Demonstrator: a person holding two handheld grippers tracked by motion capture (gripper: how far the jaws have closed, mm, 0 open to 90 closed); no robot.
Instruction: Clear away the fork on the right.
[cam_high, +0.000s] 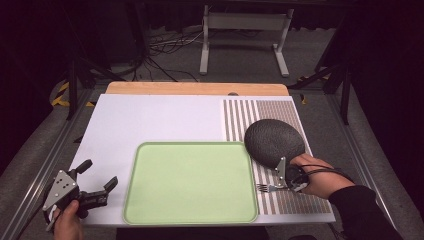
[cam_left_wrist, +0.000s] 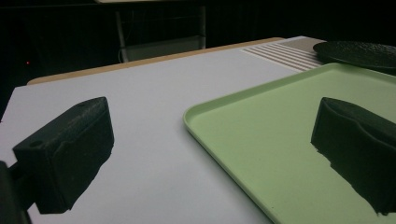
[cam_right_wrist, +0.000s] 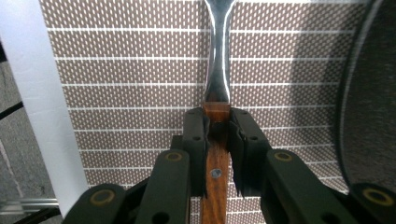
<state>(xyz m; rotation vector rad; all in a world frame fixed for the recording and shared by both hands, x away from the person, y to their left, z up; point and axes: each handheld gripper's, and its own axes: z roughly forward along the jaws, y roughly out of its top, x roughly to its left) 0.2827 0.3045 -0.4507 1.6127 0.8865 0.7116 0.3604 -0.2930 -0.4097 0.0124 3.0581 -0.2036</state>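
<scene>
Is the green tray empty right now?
Empty. The high view shows the tray bare; the fork is off it, on the striped mat, in the right gripper.

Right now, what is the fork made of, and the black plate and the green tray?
The fork looks like shiny polished metal that mirrors light, with a brown wooden handle showing grain and a rivet. The black plate looks matte and pebbly, maybe stoneware or plastic. The green tray looks like smooth, dull plastic, though that's a guess.

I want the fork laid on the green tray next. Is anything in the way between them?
Nothing visible. The fork, held in the right gripper, lies on the striped placemat just right of the green tray, whose surface is bare.
</scene>
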